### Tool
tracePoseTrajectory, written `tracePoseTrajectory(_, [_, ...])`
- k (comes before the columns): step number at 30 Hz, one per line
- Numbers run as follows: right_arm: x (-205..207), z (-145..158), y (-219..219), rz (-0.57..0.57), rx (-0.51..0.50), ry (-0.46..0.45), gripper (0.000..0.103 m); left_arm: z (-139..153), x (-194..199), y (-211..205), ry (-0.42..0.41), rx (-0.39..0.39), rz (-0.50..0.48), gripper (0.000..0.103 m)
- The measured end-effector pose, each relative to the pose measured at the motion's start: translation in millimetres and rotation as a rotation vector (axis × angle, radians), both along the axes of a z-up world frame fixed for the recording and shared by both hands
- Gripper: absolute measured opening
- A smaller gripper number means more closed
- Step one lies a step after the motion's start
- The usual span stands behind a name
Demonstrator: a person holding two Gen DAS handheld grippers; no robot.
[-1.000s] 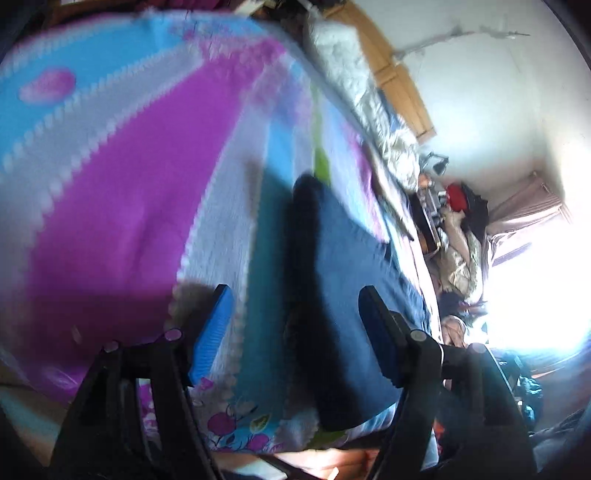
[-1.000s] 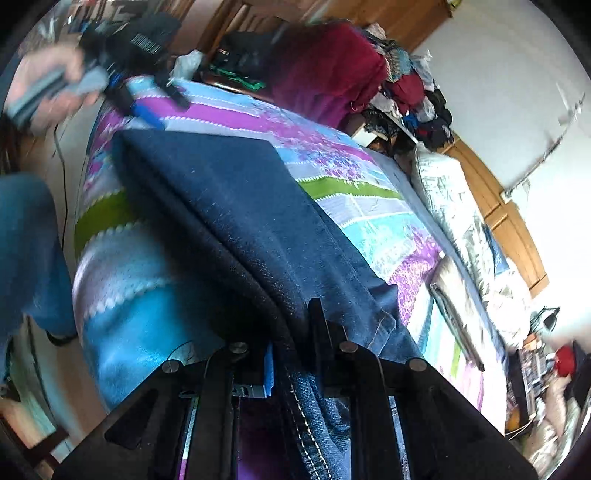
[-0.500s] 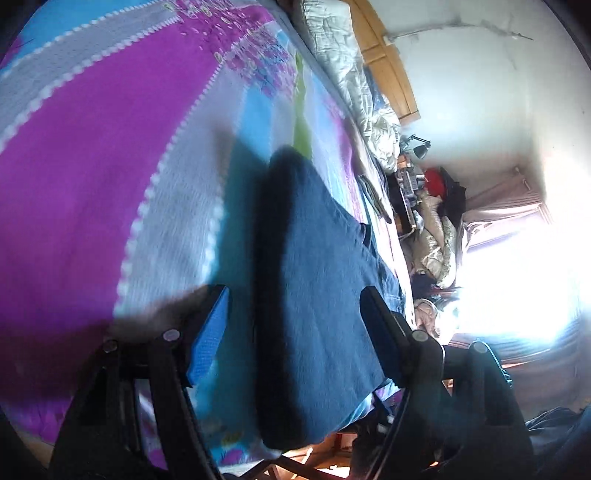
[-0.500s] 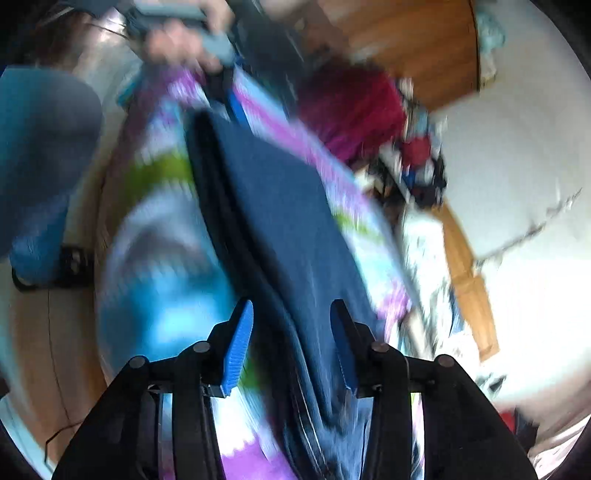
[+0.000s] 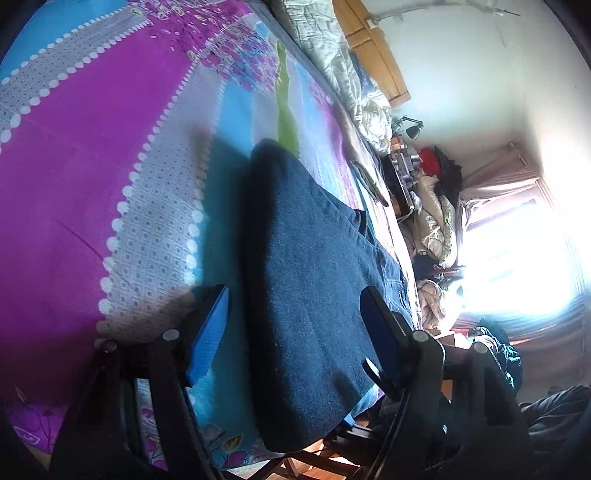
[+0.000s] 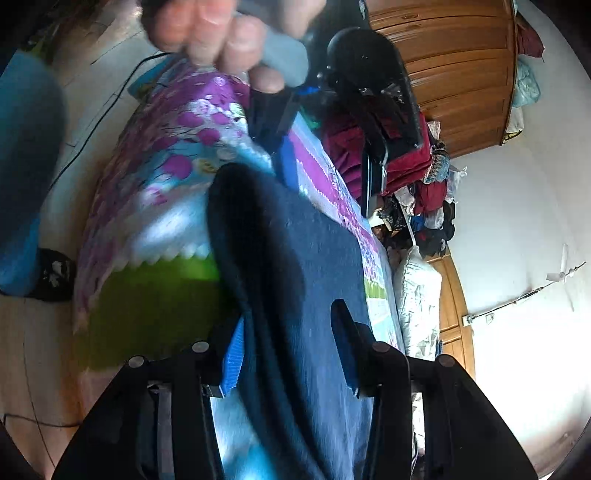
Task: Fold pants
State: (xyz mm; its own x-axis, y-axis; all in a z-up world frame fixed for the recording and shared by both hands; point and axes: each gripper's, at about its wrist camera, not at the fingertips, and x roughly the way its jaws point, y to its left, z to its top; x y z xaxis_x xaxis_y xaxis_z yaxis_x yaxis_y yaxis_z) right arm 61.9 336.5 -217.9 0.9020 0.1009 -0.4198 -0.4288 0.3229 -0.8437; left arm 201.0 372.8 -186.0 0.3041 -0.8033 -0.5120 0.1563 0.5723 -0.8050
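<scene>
Dark blue denim pants lie folded in a thick flat stack on a colourful bedspread. My left gripper is open, its blue-padded fingers standing on either side of the near end of the stack without pinching it. In the right wrist view the same pants run away from me. My right gripper is open too, straddling the folded edge. A hand at the top of that view holds the other gripper's grey handle.
The bedspread has purple, blue, grey and green bands. A pale quilt and a wooden headboard sit at the far side. Piled clothes, a wooden wardrobe, the floor and a bright window surround the bed.
My right gripper let go of the denim it was shut on and now stands open over the stack. The left gripper stayed open and shifted along the folded end.
</scene>
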Motion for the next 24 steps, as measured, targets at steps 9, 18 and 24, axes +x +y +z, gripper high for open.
tracePoseTrajectory(9, [44, 53, -4, -0.022, 0.266, 0.214, 0.017, 3, 21, -1, 0.04, -0.019, -0.038, 0.073])
tracePoseTrajectory(18, [45, 70, -12, -0.015, 0.286, 0.183, 0.017, -4, 50, -27, 0.069, -0.08, -0.09, 0.078])
tracePoseTrajectory(24, [37, 65, -15, -0.026, 0.263, 0.174, 0.019, 1, 62, -48, -0.03, 0.049, -0.034, 0.009])
